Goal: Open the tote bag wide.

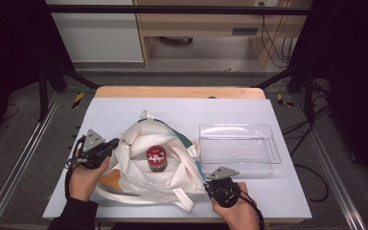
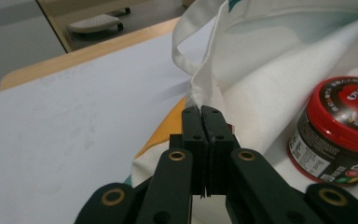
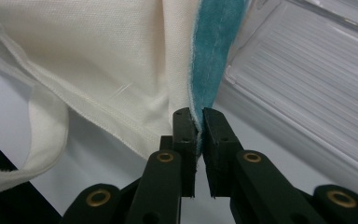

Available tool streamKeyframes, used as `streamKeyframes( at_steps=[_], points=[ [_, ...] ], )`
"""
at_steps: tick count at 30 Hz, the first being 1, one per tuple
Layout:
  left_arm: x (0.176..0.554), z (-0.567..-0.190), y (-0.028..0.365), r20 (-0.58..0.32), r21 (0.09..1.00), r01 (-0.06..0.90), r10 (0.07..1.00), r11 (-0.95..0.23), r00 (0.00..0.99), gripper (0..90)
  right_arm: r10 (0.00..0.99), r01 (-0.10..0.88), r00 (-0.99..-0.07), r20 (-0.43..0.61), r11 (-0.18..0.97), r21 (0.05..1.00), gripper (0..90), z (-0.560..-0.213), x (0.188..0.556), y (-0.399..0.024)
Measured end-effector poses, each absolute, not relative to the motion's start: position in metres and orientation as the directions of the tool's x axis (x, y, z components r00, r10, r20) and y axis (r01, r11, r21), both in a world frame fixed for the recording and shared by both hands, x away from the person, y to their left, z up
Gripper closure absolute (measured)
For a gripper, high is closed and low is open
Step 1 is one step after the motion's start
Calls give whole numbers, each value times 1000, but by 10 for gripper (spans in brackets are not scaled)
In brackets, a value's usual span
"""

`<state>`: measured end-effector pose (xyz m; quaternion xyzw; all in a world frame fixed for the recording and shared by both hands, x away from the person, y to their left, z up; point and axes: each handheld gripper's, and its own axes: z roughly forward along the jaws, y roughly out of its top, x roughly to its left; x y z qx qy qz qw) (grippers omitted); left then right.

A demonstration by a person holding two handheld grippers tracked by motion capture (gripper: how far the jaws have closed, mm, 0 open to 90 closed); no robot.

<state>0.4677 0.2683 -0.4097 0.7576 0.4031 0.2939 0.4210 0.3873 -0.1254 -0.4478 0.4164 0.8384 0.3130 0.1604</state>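
A cream cloth tote bag [image 1: 139,177] with teal and orange patches lies spread open on the white table. A red-lidded can [image 1: 156,158] lies inside its mouth; the same can [image 2: 340,128] shows at the right in the left gripper view. My left gripper [image 1: 115,143] is shut on the bag's left rim, its pads pinching the cream hem [image 2: 200,91]. At the bag's right side my right gripper [image 1: 207,183] is shut on the teal-edged rim [image 3: 209,70], cloth caught between its pads.
A clear plastic tray [image 1: 239,143] stands just right of the bag, close to my right gripper, and its ribbed wall [image 3: 307,84] sits beside the teal edge. A loose bag handle [image 1: 184,199] trails toward the table's front edge. A wooden strip [image 1: 179,92] runs along the far edge.
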Motion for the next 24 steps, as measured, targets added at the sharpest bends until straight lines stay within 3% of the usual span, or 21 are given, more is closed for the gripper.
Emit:
streamKeyframes(
  at_steps=[7, 12, 24],
  points=[
    [463, -393, 277, 144, 895, 318, 879, -311, 455, 893, 772, 566, -635, -29, 490, 663, 847, -450, 385, -121],
    [476, -422, 284, 116, 860, 399, 884, -317, 452, 893, 772, 574, -636, -20, 489, 657, 846, -452, 386, -121],
    [480, -438, 286, 93, 836, 447, 885, -318, 455, 891, 776, 579, -630, 4, 467, 668, 834, -456, 387, -124]
  ],
)
